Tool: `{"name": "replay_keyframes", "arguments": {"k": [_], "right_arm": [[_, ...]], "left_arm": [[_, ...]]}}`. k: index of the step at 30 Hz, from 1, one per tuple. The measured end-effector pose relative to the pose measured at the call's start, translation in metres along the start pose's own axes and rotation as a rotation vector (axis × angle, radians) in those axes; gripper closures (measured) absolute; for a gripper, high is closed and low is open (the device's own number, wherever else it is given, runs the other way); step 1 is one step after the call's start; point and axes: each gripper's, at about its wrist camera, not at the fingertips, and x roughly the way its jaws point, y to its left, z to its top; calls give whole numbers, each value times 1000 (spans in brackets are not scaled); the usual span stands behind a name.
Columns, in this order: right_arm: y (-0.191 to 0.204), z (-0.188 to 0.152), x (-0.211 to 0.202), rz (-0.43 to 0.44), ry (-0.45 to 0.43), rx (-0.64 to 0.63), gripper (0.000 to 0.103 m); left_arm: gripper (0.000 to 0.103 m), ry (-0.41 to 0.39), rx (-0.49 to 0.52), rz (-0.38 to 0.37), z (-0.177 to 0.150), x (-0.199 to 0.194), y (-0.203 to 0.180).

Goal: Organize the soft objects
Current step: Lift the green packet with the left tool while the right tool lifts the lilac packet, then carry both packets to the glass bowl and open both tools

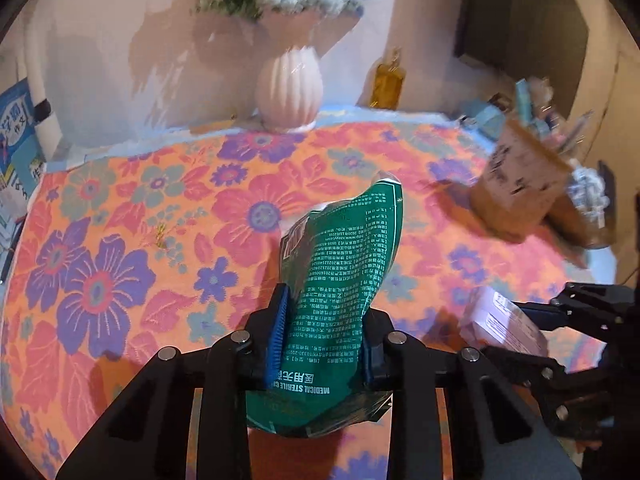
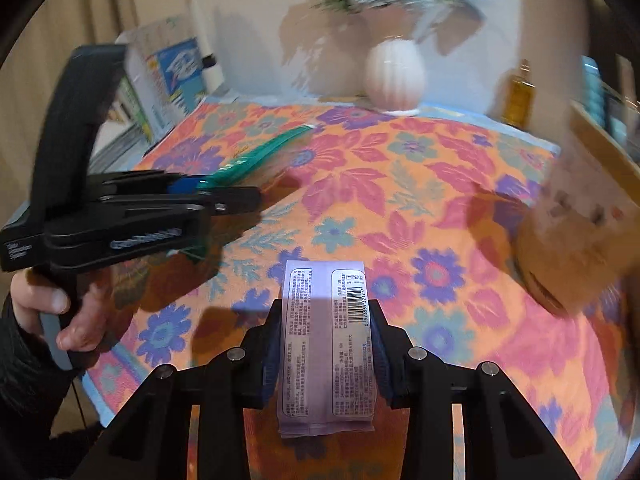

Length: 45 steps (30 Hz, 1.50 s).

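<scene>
Left claw (image 1: pixel 324 332) clamped on a green packet (image 1: pixel 344 280), blue pads (image 1: pixel 276 336) pressing its lower half from both sides, crumpled top leaning away over the flowered cloth (image 1: pixel 140 220) of the desk. Right claw (image 2: pixel 325 344) closed around a pale purple pack (image 2: pixel 326 332), printed back and barcode facing up, black fingers (image 2: pixel 268 356) squeezing its long edges. Both packs lifted clear of the cloth, casting shadows below. Seen from the right wrist: left claw at the left edge, a hand (image 2: pixel 60 312) on its grip, green packet edge-on. Further back, a ribbed white vase (image 1: pixel 290 88) with flowers, an amber bottle (image 1: pixel 386 84) beside it. To the right, a brown cardboard box (image 1: pixel 524 184), blurred, stuffed with items.
</scene>
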Motion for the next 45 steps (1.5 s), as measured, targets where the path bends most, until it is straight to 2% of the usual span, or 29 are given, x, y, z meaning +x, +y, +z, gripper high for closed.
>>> {"name": "replay_keyframes", "arguments": {"k": [4, 7, 10, 18, 21, 23, 27, 32, 35, 36, 37, 38, 40, 41, 42, 43, 45], "right_arm": [[-12, -4, -32, -49, -49, 43, 65], [-28, -5, -58, -94, -80, 96, 65], [-39, -11, -91, -117, -140, 135, 65], [-81, -20, -163, -240, -275, 229, 65], [-111, -21, -184, -330, -295, 285, 65], [-133, -21, -194, -371, -304, 331, 65], [-190, -18, -214, -432, -336, 457, 65], [-263, -10, -215, -451, -341, 634, 65], [-293, -7, -206, -398, -342, 710, 64], [-305, -5, -202, -360, -353, 731, 64], [-309, -2, -198, -353, -354, 734, 64], [-314, 1, -195, -357, -352, 729, 62], [-318, 8, -189, -385, -344, 714, 43], [-319, 10, -188, -394, -347, 714, 30], [-319, 9, -191, -408, -370, 714, 26], [-318, 9, -194, -417, -388, 712, 26], [-315, 6, -201, -423, -406, 709, 26]], "left_arm": [[78, -54, 20, -46, 8, -24, -20], [78, -88, 20, -110, 14, -42, -36], [78, -123, 63, -143, 20, -60, -61], [78, -188, 205, -291, 50, -80, -160], [78, -191, 272, -334, 66, -73, -207], [78, -195, 306, -336, 77, -65, -233], [78, -174, 294, -354, 108, -35, -276], [78, -117, 264, -345, 132, 16, -311], [77, -75, 243, -340, 135, 44, -320], [72, -65, 239, -323, 136, 55, -323], [62, -59, 235, -304, 136, 62, -324], [58, -49, 228, -286, 137, 72, -325], [56, -31, 226, -285, 137, 81, -327], [55, -21, 235, -292, 137, 85, -328], [49, -11, 249, -307, 136, 88, -328], [40, -9, 262, -323, 135, 88, -329], [34, -29, 274, -368, 132, 83, -328]]}}
